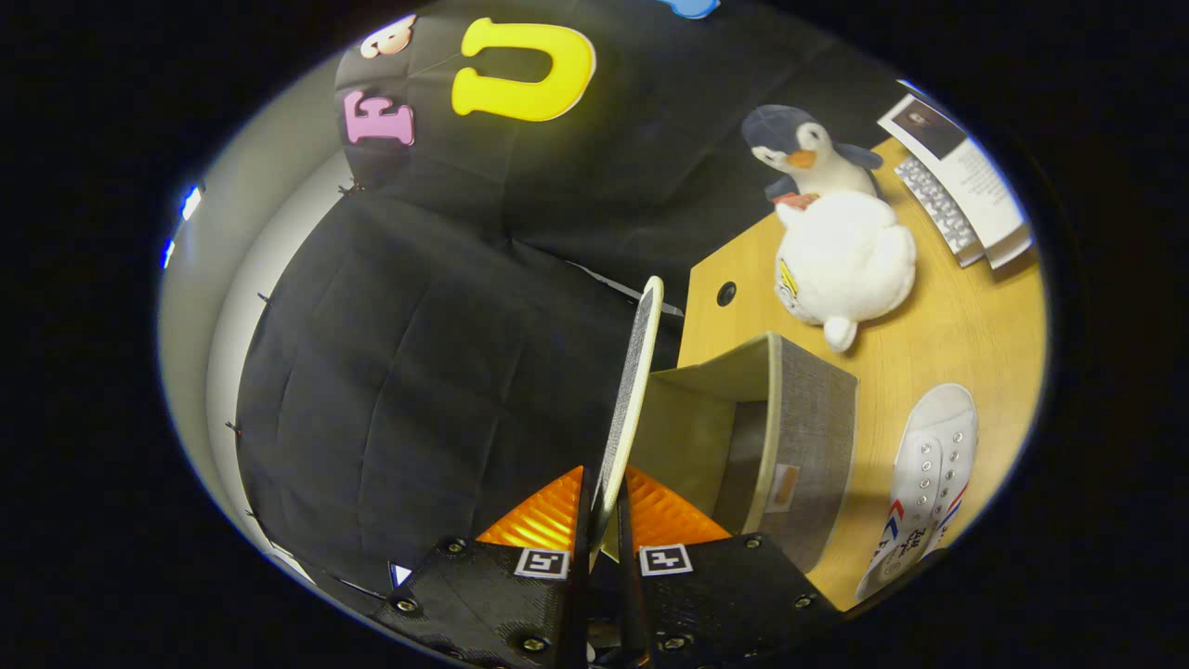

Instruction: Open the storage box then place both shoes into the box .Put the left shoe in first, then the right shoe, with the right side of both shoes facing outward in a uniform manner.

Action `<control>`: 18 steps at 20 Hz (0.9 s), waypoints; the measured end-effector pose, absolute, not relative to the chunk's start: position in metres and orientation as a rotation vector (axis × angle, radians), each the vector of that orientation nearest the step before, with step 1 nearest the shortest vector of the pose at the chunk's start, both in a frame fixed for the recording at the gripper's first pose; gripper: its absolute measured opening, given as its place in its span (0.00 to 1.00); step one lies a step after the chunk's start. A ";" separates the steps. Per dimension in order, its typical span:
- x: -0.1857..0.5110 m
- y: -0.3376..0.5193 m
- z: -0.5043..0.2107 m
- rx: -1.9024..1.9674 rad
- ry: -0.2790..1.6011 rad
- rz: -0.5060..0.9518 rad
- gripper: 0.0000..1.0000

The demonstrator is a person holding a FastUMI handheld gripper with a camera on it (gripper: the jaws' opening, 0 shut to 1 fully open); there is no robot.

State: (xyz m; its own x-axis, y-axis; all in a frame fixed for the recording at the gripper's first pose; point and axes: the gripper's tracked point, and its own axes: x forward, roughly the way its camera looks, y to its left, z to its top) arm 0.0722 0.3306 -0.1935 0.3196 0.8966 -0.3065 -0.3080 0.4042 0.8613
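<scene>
My gripper [602, 520] is shut on the storage box's lid [633, 381], which I see edge-on, thin and grey with a pale rim, rising up from between the fingers. Just beyond the fingers the grey fabric storage box [808, 427] stands open on the wooden table [966, 316], its pale inside showing with nothing in it that I can see. A white canvas shoe [929, 483] with red and blue stripes lies on the table beside the box, on the side away from the lid.
A plush penguin [836, 232] sits on the table beyond the box. Past it lie a keyboard [936, 204] and a printed booklet [966, 167]. The table's edge, with a round black hole [726, 294], runs just past the lid; black cloth hangs behind.
</scene>
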 end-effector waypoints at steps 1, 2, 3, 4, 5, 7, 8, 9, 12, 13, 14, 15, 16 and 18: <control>0.074 0.340 -0.186 0.742 0.891 0.918 0.13; 0.075 0.350 -0.179 0.703 0.873 0.927 0.13; 0.075 0.363 -0.169 0.674 0.860 0.936 0.13; 0.074 0.377 -0.160 0.653 0.856 0.950 0.13; 0.072 0.392 -0.154 0.633 0.852 0.961 0.13; 0.071 0.420 -0.146 0.586 0.848 0.969 0.13; 0.069 0.435 -0.143 0.570 0.850 0.975 0.13; 0.063 0.451 -0.138 0.558 0.853 0.983 0.14; 0.054 0.497 -0.139 0.501 0.862 1.001 0.16; 0.050 0.512 -0.139 0.483 0.872 1.015 0.15; 0.048 0.520 -0.138 0.451 0.875 1.021 0.16; 0.046 0.535 -0.147 0.417 0.874 1.019 0.23; 0.047 0.542 -0.150 0.386 0.868 1.021 0.32; 0.041 0.558 -0.156 0.347 0.867 1.032 0.49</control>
State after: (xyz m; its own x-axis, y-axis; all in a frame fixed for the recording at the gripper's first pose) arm 0.0412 0.5582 -0.1562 0.2288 0.8575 -0.4608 -0.6019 0.4966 0.6253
